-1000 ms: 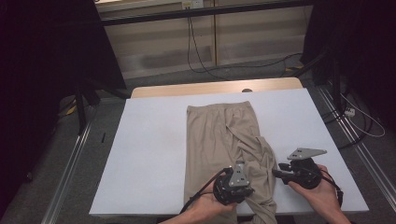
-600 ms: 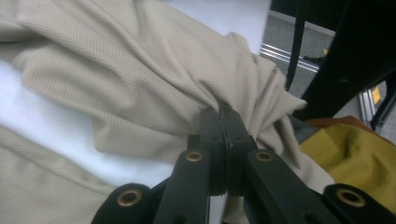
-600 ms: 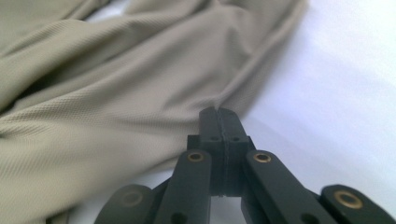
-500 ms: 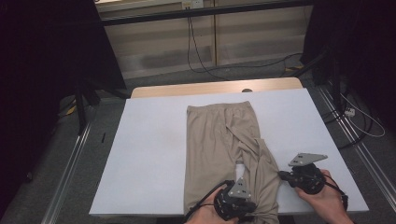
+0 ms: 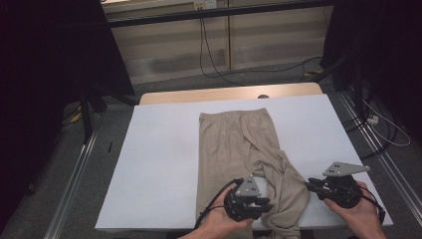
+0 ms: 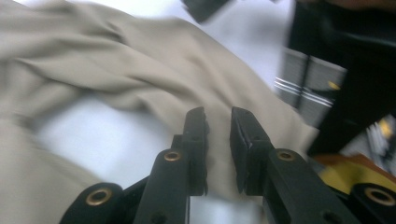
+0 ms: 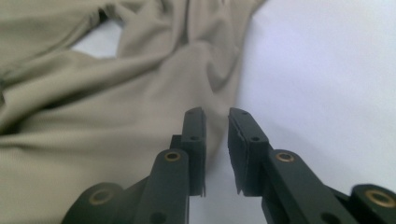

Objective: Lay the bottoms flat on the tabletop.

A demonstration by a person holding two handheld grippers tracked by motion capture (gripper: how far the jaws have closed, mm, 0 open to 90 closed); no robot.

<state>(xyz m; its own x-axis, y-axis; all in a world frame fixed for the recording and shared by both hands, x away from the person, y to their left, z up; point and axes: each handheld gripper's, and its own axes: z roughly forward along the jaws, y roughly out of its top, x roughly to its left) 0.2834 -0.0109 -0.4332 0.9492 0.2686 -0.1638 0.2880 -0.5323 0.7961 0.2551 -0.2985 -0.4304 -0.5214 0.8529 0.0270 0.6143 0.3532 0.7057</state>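
Beige trousers [image 5: 234, 144] lie lengthwise on the white table cover [image 5: 159, 164], waistband far. One leg is rumpled and crosses toward the near right edge. My left gripper [image 5: 268, 204] points right at that leg's lower part. Its jaws have just been opening and stand a little apart over the cloth [image 6: 140, 70], with nothing pinched in my left gripper [image 6: 218, 112]. My right gripper [image 5: 307, 183] faces left at the leg's right edge. Its jaws have also just been opening, and in its own view my right gripper [image 7: 216, 112] shows a narrow empty gap above the trousers [image 7: 93, 107].
A wooden tabletop strip [image 5: 224, 93] shows beyond the white cover. Metal rails [image 5: 74, 184] run along both sides on the floor. Cables [image 5: 378, 124] trail at the right. Bare white cover [image 7: 327, 70] lies right of the trousers.
The right gripper has drawn slightly to the right, off the trouser leg. The left gripper dipped toward the near edge, then came back up. Both pairs of jaws now show a small gap.
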